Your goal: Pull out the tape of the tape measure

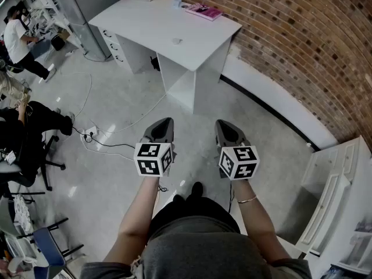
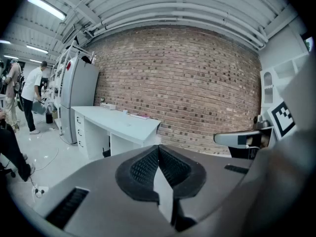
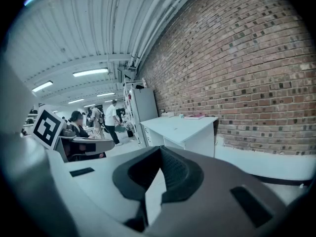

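Head view: left gripper [image 1: 165, 122] and right gripper [image 1: 224, 124] are held side by side at waist height, both angled slightly down over bare floor [image 1: 192, 127]. Jaws on both are pressed together, nothing carried. White desk [image 1: 145, 22] stands ahead, well apart from both tips, against a brick wall [image 1: 302, 45]. No tape measure is positively identified. The only candidate is a small pale item [image 1: 176, 40] on the desk top near its front edge, too small to confirm. A pink book [image 1: 203, 10] lies at the far edge of the desk. The item sits straight ahead, a shade closer to the left gripper's line than the right's. In my judgement the left is marginally nearer, but both need a full approach first.

Left gripper view: ribbed pads meet at the tips and the jaws are empty. Desk is ahead and to the left, with its drawers facing the camera. Item isn't resolvable here.

Right gripper view: pads are closed tip to tip, nothing between them. Desk is ahead near centre, with the book visible on top. Item isn't resolvable here either.

Appearance of candidate: roundish, light grey-white, low profile. Long axis, tape tab and body detail cannot be told at this range, so grip orientation can't be assessed yet.
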Demonstrator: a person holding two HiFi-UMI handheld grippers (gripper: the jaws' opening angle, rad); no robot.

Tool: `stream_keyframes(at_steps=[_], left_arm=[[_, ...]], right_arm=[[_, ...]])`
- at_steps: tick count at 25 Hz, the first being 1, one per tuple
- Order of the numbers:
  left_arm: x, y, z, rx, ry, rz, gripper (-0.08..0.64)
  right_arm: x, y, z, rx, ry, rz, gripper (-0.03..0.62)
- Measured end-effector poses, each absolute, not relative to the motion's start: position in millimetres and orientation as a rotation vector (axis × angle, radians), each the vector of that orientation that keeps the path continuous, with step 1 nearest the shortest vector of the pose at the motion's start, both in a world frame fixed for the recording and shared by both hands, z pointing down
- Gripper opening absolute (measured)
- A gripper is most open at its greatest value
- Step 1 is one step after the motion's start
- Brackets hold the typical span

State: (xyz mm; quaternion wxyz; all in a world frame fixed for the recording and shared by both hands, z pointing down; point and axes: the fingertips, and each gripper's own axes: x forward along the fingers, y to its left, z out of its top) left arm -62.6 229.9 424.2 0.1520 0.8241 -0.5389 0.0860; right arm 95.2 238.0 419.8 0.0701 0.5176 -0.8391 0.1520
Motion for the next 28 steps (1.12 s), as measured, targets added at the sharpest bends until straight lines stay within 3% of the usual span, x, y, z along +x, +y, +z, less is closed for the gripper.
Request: stream_keyframes(at_steps=[23,28], left_arm=[[-58,219,430,2.314,-1.620,0.287,0.029],[-59,218,430,2.298,-1.635,0.286,0.086]], right_arm=[[104,225,420,1.458,-2.589,0.477,0.015],[109,220,421,1.453,-2.591,0.485,0.052]])
